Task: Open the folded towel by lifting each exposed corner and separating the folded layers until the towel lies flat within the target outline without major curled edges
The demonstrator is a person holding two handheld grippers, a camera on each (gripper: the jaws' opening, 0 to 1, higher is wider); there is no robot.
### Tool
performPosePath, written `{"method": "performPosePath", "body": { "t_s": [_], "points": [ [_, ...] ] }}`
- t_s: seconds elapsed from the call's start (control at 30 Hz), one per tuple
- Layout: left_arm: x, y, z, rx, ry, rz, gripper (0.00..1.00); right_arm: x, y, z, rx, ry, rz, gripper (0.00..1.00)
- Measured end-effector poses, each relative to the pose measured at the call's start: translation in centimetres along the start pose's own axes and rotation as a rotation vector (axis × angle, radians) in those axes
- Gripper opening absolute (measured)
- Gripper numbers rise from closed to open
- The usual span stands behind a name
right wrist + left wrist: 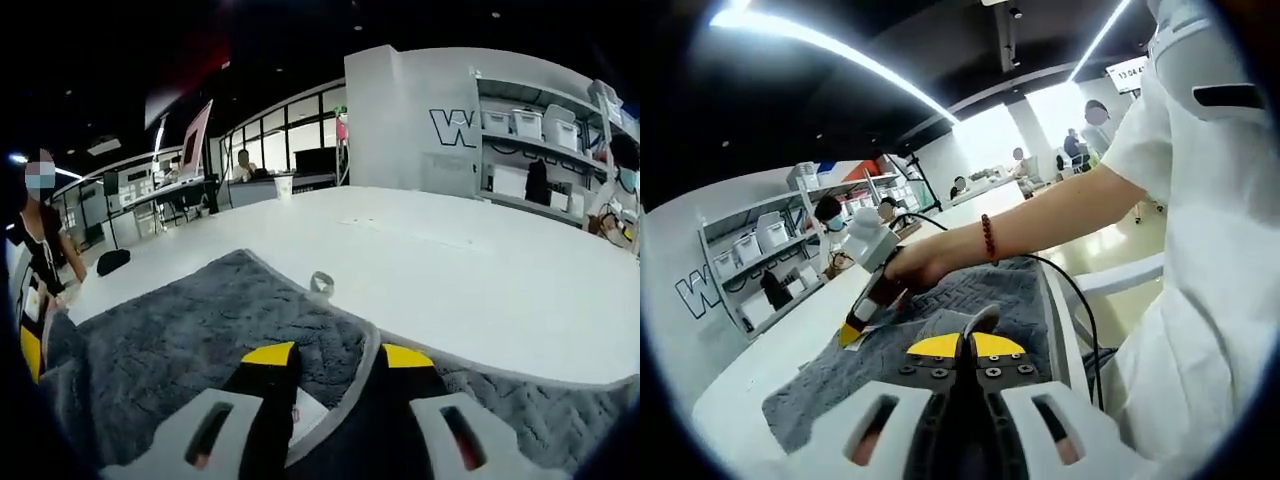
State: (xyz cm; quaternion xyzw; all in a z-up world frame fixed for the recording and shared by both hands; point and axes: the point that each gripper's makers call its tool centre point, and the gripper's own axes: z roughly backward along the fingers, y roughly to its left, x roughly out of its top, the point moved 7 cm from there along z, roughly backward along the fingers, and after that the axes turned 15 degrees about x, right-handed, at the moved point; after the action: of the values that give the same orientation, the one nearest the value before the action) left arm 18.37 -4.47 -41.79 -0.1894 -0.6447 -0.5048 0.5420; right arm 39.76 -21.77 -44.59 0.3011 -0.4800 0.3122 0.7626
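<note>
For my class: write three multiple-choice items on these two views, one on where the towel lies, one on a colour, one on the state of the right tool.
1. Where does the towel lie?
A. on a white table
B. on a shelf
C. on the floor

2. What colour are the tips of the left tool?
A. red
B. yellow
C. green

3. What is the right tool doing?
A. hanging open above the table
B. closed on a cup
C. closed on the towel's edge

Answers:
1 A, grey towel spread on the white table.
2 B, both tips show yellow.
3 C, the towel's pale hem runs between its tips.

One grey towel (970,300), one white table (420,260), two claws (965,345) and one shelving unit (760,260).
</note>
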Motion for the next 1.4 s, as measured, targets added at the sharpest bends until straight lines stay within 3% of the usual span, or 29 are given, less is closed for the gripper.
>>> {"method": "performPosePath", "body": {
  "t_s": [0.13,0.3,0.57,0.67,0.8,1.03,1.4],
  "points": [
    [0.1,0.0,0.1,0.004,-0.008,0.008,0.01,0.1,-0.2,0.1,-0.01,-0.009,-0.009,0.19],
    [-0.1,0.0,0.2,0.006,-0.006,0.012,0.01,0.3,-1.1,0.5,-0.041,-0.035,-0.058,0.0],
    [0.0,-0.2,0.2,0.003,-0.013,0.027,0.01,0.4,-1.5,0.2,-0.044,-0.043,-0.089,0.0],
    [0.4,-0.4,0.4,-0.026,-0.037,0.089,0.01,0.7,-1.7,0.2,-0.045,-0.055,-0.082,0.0],
    [0.7,-0.4,0.6,-0.026,-0.056,0.106,0.01,1.2,-2.0,0.3,-0.067,-0.08,-0.085,0.0],
    [1.6,-0.4,1.3,-0.056,-0.12,0.161,0.01,1.8,-1.5,0.0,-0.073,-0.088,-0.067,0.0],
    [2.5,-0.3,1.7,-0.076,-0.157,0.184,0.01,2.8,-0.5,0.0,-0.072,-0.118,-0.059,0.0]
  ]
}}
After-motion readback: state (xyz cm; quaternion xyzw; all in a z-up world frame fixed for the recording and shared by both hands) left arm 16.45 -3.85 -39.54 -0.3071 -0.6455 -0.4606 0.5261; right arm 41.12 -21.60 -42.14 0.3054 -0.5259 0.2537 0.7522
